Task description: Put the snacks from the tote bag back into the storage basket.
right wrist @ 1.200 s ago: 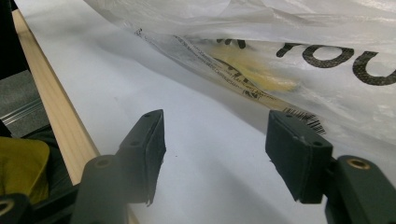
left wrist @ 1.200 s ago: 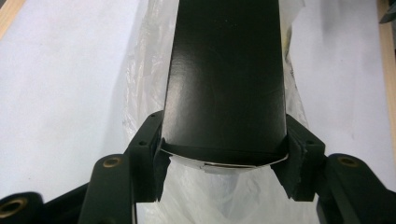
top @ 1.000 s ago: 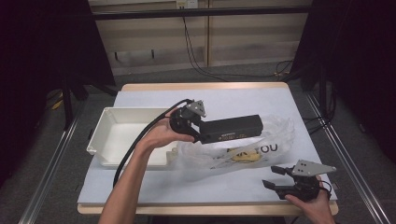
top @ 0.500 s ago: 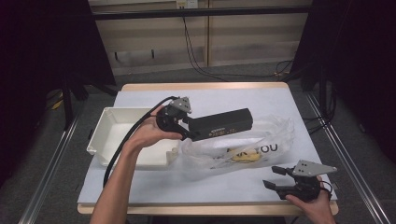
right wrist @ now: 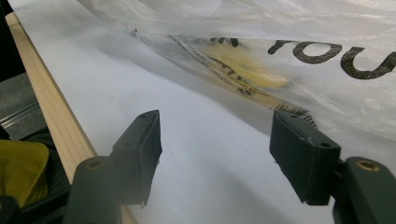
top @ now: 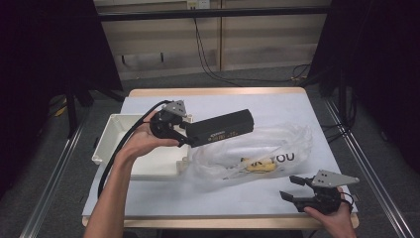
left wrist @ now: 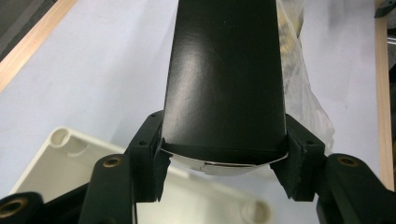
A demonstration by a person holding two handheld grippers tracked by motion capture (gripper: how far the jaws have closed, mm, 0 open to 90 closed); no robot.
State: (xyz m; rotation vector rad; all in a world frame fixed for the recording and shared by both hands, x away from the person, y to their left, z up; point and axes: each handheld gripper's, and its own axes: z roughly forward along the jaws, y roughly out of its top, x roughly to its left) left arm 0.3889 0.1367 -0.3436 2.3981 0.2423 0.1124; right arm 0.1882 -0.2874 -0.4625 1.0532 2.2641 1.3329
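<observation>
My left gripper (top: 187, 135) is shut on one end of a long black box (top: 220, 128), held level above the table between the white tray (top: 115, 130) and the clear plastic bag (top: 257, 148). In the left gripper view the pads clamp both sides of the black box (left wrist: 226, 79), with the left gripper (left wrist: 224, 154) over the tray corner (left wrist: 60, 140). The bag carries black lettering and holds a yellow item (top: 261, 167). My right gripper (top: 293, 188) stands open near the table's front right edge. In the right gripper view the right gripper (right wrist: 215, 144) has nothing between its fingers and faces the bag (right wrist: 299, 37).
A white sheet (top: 148, 193) covers the wooden table. The white tray lies at the left, its near side under my left forearm. Cables run on the floor behind the table. Black curtains hang on both sides.
My left hand has carried the black box to the left and slightly up, away from the bag and toward the tray. The right gripper has stayed where it was.
</observation>
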